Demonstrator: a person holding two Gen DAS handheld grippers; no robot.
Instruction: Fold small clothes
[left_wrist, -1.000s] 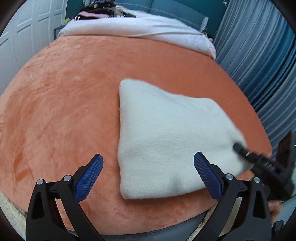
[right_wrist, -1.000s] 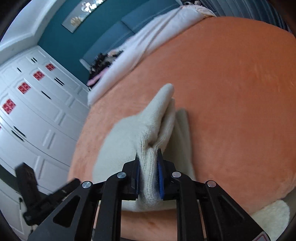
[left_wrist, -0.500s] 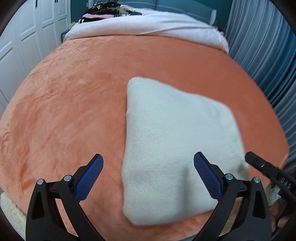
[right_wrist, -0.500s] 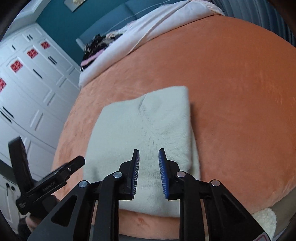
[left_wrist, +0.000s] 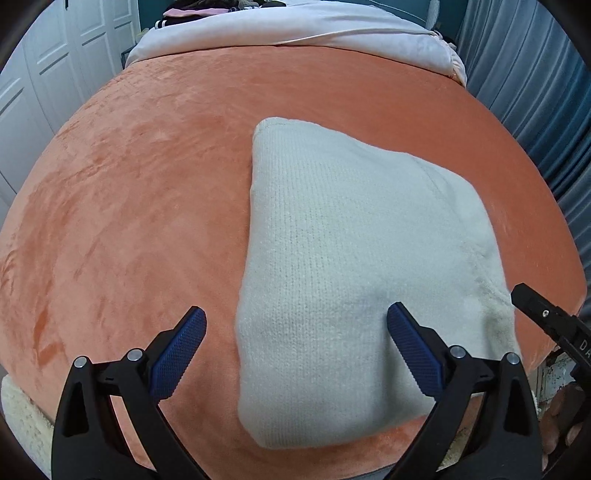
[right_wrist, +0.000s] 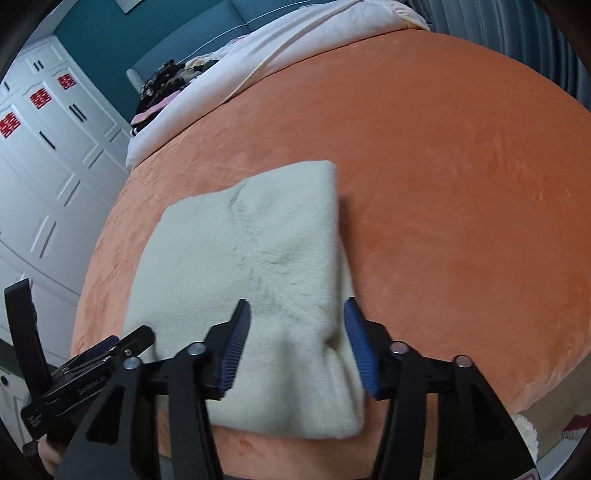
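Cream knitted garment (left_wrist: 354, 266), folded into a thick, roughly square pad, lies flat on the orange plush bedcover (left_wrist: 140, 206), near the cover's front edge. In your left wrist view its rounded folded edge runs down the middle of the picture, and a sewn seam shows toward its right side. In your right wrist view a diagonal seam crosses its top layer, and the near end bulges up slightly.

Your right gripper (right_wrist: 301, 350) hangs just over that near end. Its blue ribbed pads (right_wrist: 236, 350) stand on either side of the raised cloth, and the jaws are opening; the pads do not press on the knit, so the garment is released and rests on the cover by itself.

Your left gripper (left_wrist: 295, 354) hovers over the near left part of the garment with its blue pads (left_wrist: 177, 354) spread wide. One pad sits over bare orange plush, the other over the cream knit, and nothing is gripped.

Each gripper's black frame shows at the edge of the other's view. Beyond the orange cover lies a white bedsheet (left_wrist: 295, 33) with a dark heap of clothes (right_wrist: 166, 85) on it. White panelled wardrobe doors (right_wrist: 48, 155) stand at one side, grey-blue curtains (left_wrist: 535, 92) at the other, and a teal wall (right_wrist: 110, 40) behind.
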